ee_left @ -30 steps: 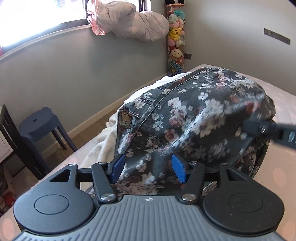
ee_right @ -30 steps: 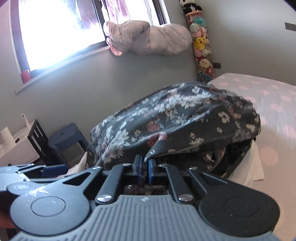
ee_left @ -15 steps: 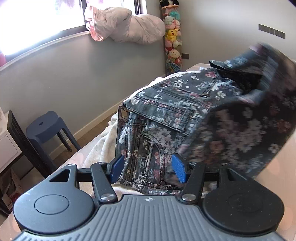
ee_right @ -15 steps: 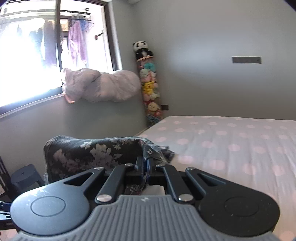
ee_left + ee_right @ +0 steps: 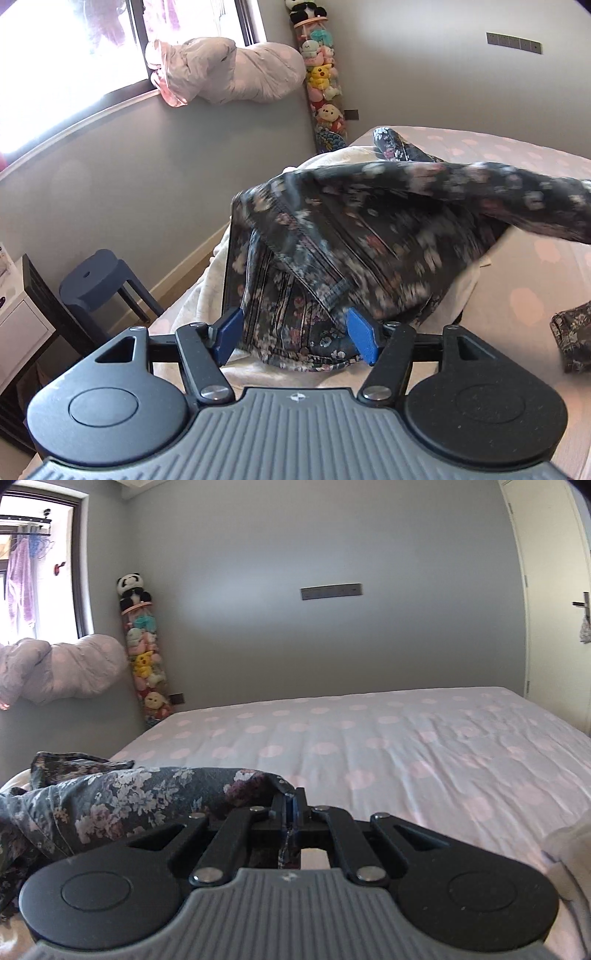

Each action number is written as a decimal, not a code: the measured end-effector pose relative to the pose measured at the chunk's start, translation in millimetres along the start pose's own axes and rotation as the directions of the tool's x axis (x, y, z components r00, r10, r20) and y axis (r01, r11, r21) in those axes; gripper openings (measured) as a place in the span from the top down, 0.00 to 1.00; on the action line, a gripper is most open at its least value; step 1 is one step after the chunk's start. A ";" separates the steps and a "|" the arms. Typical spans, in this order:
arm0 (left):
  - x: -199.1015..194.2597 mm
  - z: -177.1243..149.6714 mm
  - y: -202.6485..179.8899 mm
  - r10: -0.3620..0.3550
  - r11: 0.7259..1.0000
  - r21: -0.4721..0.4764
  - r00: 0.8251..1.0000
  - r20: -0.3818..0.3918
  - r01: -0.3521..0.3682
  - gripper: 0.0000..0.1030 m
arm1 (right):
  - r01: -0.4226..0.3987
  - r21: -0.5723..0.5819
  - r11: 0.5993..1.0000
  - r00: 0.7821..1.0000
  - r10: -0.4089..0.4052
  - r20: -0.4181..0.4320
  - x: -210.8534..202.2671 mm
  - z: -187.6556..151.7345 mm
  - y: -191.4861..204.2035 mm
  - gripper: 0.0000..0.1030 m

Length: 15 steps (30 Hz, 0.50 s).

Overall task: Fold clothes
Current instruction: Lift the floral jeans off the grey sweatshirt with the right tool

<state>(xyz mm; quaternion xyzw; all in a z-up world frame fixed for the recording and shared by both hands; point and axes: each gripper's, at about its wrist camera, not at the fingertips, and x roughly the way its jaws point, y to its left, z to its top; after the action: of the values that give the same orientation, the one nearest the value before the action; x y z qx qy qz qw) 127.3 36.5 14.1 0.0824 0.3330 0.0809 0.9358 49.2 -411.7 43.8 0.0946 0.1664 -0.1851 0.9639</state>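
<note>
Dark floral jeans (image 5: 332, 266) lie bunched on white cloth (image 5: 207, 291) at the bed's near corner, one leg stretched off to the right in a blur. My left gripper (image 5: 295, 334) is open, its blue pads either side of the waistband edge without clamping it. In the right wrist view the same floral jeans (image 5: 122, 794) trail leftward from my right gripper (image 5: 289, 806), which is shut on a fold of the fabric above the bed (image 5: 369, 746).
A pink-dotted sheet covers the bed (image 5: 524, 280). A blue stool (image 5: 96, 280) and a dark shelf unit (image 5: 33, 306) stand on the floor at left. A bundled duvet (image 5: 229, 70) rests on the window sill; a column of plush toys (image 5: 325, 85) stands in the corner.
My right gripper has swung right and pulled the floral leg out across the bed. The bunched fabric over the pile has opened out and dropped lower. The left gripper stays open.
</note>
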 end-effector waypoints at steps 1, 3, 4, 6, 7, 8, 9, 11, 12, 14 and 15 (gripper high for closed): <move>-0.6 -0.3 -1.7 -0.003 1.000 0.003 1.000 0.000 0.003 0.41 | 0.041 0.017 0.999 0.999 -0.041 0.004 -1.6 1.2 -15.1 0.96; -1.3 -0.6 -5.0 -0.007 1.000 0.009 1.000 -0.002 0.007 0.41 | 0.124 0.059 0.991 0.992 -0.125 0.008 -4.3 4.0 -47.2 0.96; -1.1 -0.4 -6.6 -0.010 1.000 0.011 1.000 -0.003 0.010 0.41 | 0.155 0.070 0.985 0.988 -0.155 0.002 -7.0 3.5 -60.1 0.96; -0.8 0.9 -10.6 -0.018 1.000 0.018 1.000 -0.003 0.018 0.41 | 0.207 0.085 0.975 0.978 -0.207 -0.013 -13.3 1.1 -83.2 0.96; -0.7 1.9 -12.8 -0.022 0.999 0.022 1.000 -0.002 0.023 0.41 | 0.234 0.092 0.968 0.972 -0.233 -0.022 -16.5 -0.1 -94.8 0.96; -0.3 3.1 -15.3 -0.028 0.999 0.027 1.000 0.000 0.028 0.40 | 0.260 0.099 0.961 0.966 -0.258 -0.030 -19.7 -1.3 -106.4 0.96; 0.0 4.3 -17.9 -0.035 0.999 0.031 0.999 0.002 0.035 0.40 | 0.286 0.105 0.953 0.958 -0.283 -0.039 -22.8 -2.5 -118.0 0.96; -0.2 7.2 -24.4 -0.051 0.998 0.043 0.999 0.007 0.051 0.40 | 0.337 0.118 0.934 0.941 -0.333 -0.056 -29.2 -5.0 -141.2 0.96; -0.1 8.2 -28.6 -0.061 0.997 0.049 0.998 0.009 0.061 0.40 | 0.362 0.124 0.924 0.932 -0.357 -0.065 -32.3 -6.2 -152.8 0.96; 0.9 10.0 -38.1 -0.089 0.994 0.062 0.996 0.008 0.088 0.40 | 0.412 0.135 0.901 0.911 -0.404 -0.084 -38.7 -8.6 -175.9 0.95; 1.4 10.0 -43.4 -0.107 0.992 0.070 0.994 0.003 0.107 0.40 | 0.437 0.140 0.889 0.899 -0.427 -0.093 -41.8 -9.8 -187.5 0.95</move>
<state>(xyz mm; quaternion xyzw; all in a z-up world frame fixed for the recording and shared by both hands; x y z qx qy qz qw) 138.9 -6.4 11.9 0.0975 0.3364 0.0185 0.9365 -63.0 -567.0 27.0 0.1364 0.1969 -0.4045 0.8826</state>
